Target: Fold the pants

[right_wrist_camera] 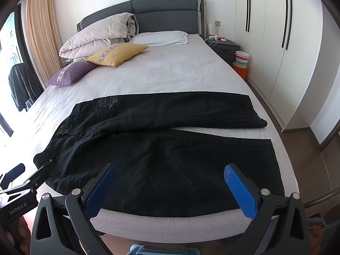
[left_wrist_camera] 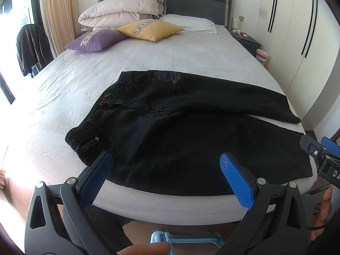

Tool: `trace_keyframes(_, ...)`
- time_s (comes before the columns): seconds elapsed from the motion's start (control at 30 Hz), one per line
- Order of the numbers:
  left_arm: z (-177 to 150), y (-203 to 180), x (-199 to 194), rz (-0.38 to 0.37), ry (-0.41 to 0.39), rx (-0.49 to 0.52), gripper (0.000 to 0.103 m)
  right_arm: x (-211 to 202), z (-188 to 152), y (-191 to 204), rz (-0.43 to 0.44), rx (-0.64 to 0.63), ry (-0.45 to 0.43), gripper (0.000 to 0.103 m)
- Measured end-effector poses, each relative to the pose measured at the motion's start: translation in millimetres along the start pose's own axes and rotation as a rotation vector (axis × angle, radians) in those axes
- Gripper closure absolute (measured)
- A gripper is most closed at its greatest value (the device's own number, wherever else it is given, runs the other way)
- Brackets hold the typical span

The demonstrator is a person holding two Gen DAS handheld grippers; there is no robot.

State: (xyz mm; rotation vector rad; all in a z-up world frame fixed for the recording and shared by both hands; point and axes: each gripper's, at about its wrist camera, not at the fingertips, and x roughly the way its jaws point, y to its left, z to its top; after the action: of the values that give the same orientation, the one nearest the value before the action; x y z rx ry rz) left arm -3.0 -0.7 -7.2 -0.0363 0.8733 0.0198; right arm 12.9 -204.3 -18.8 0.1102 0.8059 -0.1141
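One pair of black pants (left_wrist_camera: 170, 127) lies spread across the foot of the bed (left_wrist_camera: 148, 59), right ahead of both grippers — waistband off to the left, the two legs running away to the right, the far leg angled off from the near one so a wedge of sheet shows between them. The cloth looks like denim: heavy for clothing, soft enough to drape, but with stiff seams and a thick waistband that should hold a crease and resist bunching. It will probably not slip on the wrinkled sheet.

The left gripper (left_wrist_camera: 165, 161) hangs just short of the near edge, its blue pads spread wide with nothing between them; the pocket corner of the waist sits just beyond its left finger. The right gripper (right_wrist_camera: 170, 172) is likewise released and empty, above the near leg, with that leg's hem (right_wrist_camera: 274, 165) out past its right finger. Sensible holds seem to be the waistband corner for the left and the hem for the right — both doubled, firm edges.

Beyond the pants, far ahead, are a purple cushion (left_wrist_camera: 95, 40), a yellow cushion (left_wrist_camera: 148, 29) and a rolled duvet (left_wrist_camera: 121, 8); whether the far leg is folded under itself I cannot tell.
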Motion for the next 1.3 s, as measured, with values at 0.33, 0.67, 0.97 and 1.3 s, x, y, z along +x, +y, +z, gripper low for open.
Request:
trace_keyframes(0.33,6.4,4.8,10.6,0.052,-0.049,0.072,0.0,9.4,3.5,1.6,0.087,-0.015,0.026,0.0)
trace_keyframes(0.67,59.9,47.1,77.8,-0.143,0.026,0.271,0.0,53.9,75.3,-10.9,0.293,-0.195,-0.055,0.0)
trace_keyframes(0.97,186.7,82.8,197.2,-0.188,0.073,0.441,0.0,174.2,144.7,-28.8,0.461,-0.328,0.115,0.0)
trace_keyframes(1.3,274.2,79.5,358.6,-0.175,0.264,0.705,0.0,260.5,173.4,-46.8,0.581,-0.453,0.214,0.006)
